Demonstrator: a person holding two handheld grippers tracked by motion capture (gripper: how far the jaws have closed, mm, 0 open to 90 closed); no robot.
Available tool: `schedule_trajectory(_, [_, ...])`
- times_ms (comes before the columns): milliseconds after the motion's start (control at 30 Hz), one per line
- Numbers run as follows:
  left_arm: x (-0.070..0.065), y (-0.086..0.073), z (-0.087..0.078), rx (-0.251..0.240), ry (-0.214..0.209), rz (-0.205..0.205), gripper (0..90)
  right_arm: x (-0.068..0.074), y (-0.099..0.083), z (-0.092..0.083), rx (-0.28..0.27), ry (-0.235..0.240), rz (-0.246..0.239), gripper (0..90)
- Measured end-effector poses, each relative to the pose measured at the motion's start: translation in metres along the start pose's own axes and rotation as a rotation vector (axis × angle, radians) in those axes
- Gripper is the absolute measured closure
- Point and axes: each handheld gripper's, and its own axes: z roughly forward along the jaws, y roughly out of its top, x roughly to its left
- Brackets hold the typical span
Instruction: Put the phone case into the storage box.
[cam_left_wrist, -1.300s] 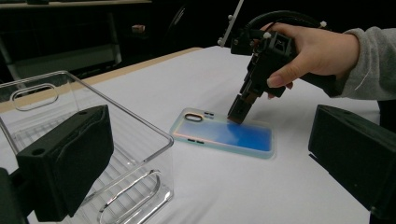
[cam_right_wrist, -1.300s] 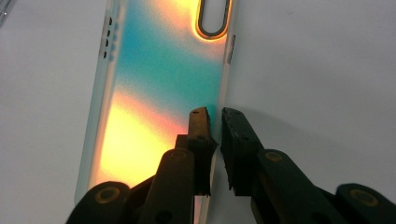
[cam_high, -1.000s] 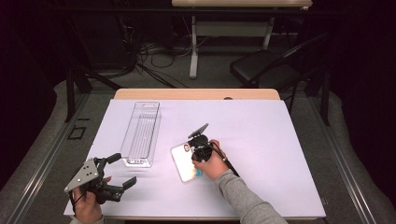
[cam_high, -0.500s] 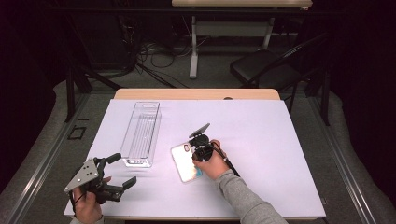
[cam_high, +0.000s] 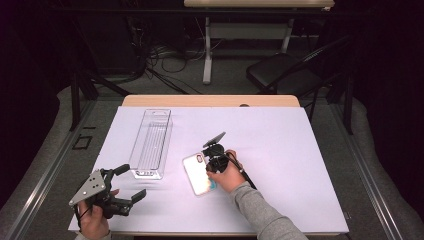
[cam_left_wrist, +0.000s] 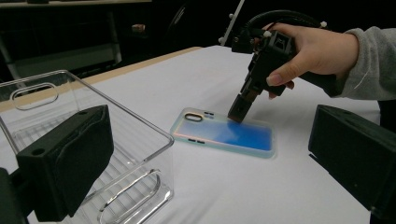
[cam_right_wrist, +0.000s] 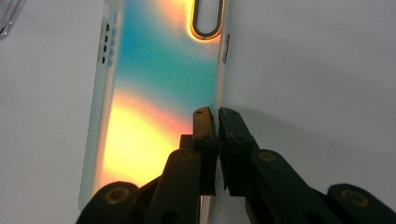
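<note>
A wide white-covered table (cam_high: 300, 150) carries the scene. On its left part stands a long clear plastic bin (cam_high: 151, 142), empty, ribbed on the floor. Just right of the bin, apart from it, an iridescent phone case (cam_high: 198, 174) with translucent edges lies flat, camera cutout toward the table's far side.

The right gripper (cam_right_wrist: 215, 114) points down at the case, its jaws drawn together on the case's thin right side wall, one jaw inside the rim, one outside. The left gripper (cam_high: 131, 182) rests near the table's front left corner with its jaws spread wide, holding nothing.

The pinch takes only a narrow strip of soft, flexible rim partway along one long side. If lifted from there, the case would likely hang lopsided, flex, and slide out of the jaws. It could also swing against the bin's wall on the way over.
</note>
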Motion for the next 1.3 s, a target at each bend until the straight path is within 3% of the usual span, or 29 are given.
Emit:
schedule_trajectory(433, [0.0000, 0.0000, 0.0001, 0.001, 0.001, 0.000, 0.3, 0.0010, -0.0002, -0.0003, 0.000, -0.011, 0.025, 86.9])
schedule_trajectory(467, [0.0000, 0.0000, 0.0000, 0.001, 0.000, 0.000, 0.4, 0.0010, -0.0008, 0.0011, -0.023, -0.004, 0.032, 87.0])
schedule_trajectory(967, [0.0003, -0.0001, 0.0000, 0.003, 0.000, 0.000, 0.4, 0.0012, -0.0018, -0.0002, -0.011, -0.011, 0.062, 87.2])
schedule_trajectory(1300, [0.0002, -0.0001, 0.0002, 0.005, -0.002, -0.003, 0.4, 0.0010, -0.0029, -0.0004, -0.020, -0.013, 0.062, 87.2])
